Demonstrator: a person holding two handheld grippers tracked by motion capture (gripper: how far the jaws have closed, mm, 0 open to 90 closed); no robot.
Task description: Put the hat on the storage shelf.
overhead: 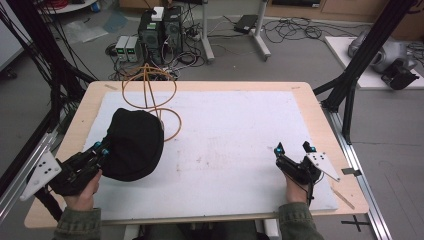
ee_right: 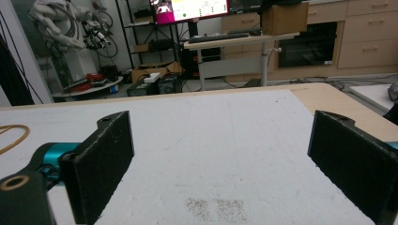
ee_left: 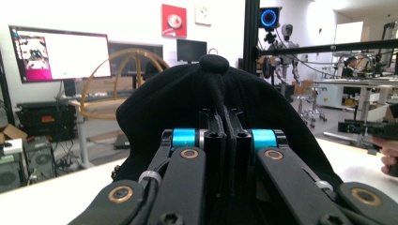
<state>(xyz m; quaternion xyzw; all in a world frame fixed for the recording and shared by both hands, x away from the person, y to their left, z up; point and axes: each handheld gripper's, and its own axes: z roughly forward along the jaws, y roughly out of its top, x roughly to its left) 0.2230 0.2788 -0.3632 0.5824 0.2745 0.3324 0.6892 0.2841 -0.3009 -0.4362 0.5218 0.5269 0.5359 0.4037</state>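
High view: a black cap (overhead: 134,145) lies at the left of the worktop (overhead: 240,140), its near edge pinched by the left hand-held gripper (overhead: 102,148). Soft and light, it should fold easily. The right hand-held gripper (overhead: 295,148) rests open, empty.
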